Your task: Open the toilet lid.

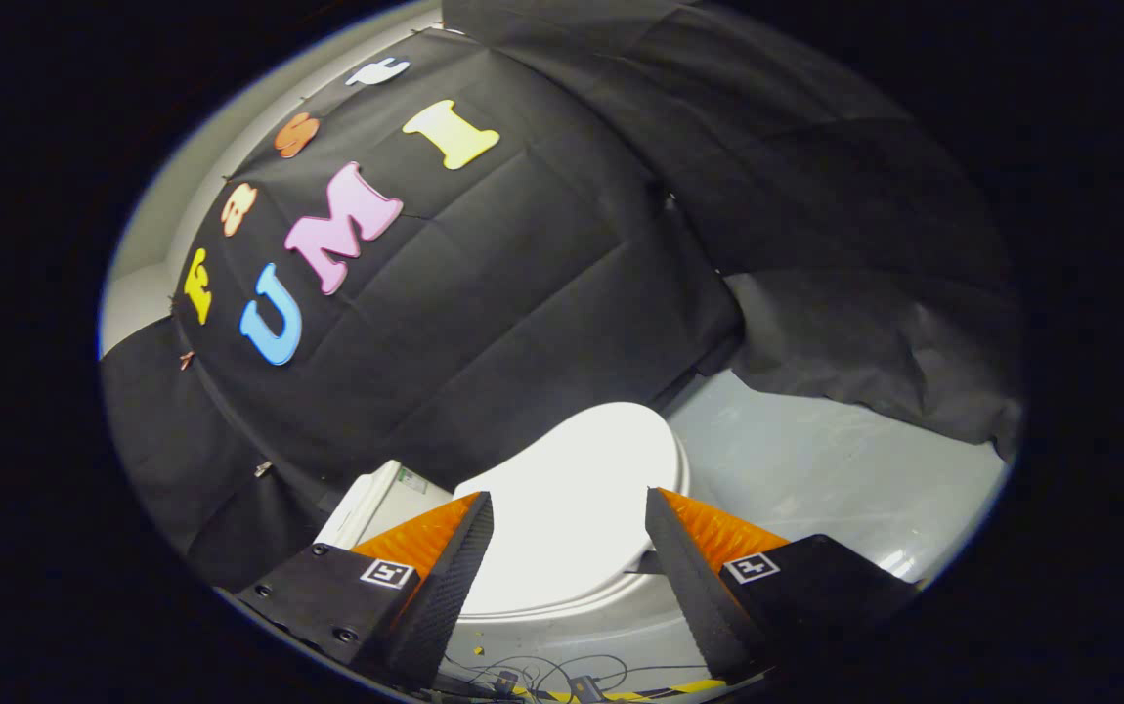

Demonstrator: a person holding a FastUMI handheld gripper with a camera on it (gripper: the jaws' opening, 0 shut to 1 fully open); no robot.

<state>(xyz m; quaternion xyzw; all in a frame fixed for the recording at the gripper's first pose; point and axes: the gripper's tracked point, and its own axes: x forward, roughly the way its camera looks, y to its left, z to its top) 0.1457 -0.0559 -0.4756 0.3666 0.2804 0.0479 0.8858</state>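
The toilet lid (577,499) lies closed, just beyond and between my fingers (469,548), with the cistern (371,504) behind. It looks rigid, glossy and probably slippery; I'd hook under its front rim. Fingers are spread wide, holding nothing.

Gripper (570,504): one two-finger unit, hand-held. Fingers (450,577) spread wide apart, nothing clamped between them, no contact at either pad. Both fingers angle inward toward their tips, left and right tips level with each other. Each finger base carries a square printed marker.
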